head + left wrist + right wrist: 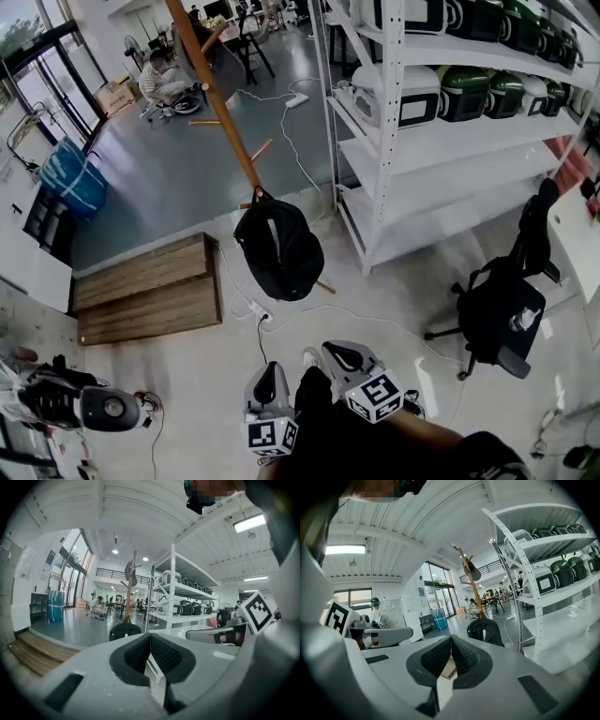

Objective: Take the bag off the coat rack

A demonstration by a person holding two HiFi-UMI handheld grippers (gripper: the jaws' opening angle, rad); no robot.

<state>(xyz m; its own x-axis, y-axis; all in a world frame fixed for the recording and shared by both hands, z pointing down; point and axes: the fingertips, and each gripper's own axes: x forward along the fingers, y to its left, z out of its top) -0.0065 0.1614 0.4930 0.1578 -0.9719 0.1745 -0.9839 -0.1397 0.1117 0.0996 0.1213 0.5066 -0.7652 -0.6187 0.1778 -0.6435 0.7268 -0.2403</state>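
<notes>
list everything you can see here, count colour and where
bag: one, black, hanging low on the coat rack
coat rack: one, brown wood, centre
shelving: one unit, white, right of the rack
cookers: several, white and dark green, on the shelves
office chair: one, black, right
wooden platform: one, brown, left of the bag
tote: one, blue, far left
seated person: one, at the back
left hand-held gripper: one, grey, shut, empty
right hand-held gripper: one, grey, shut, empty
</notes>
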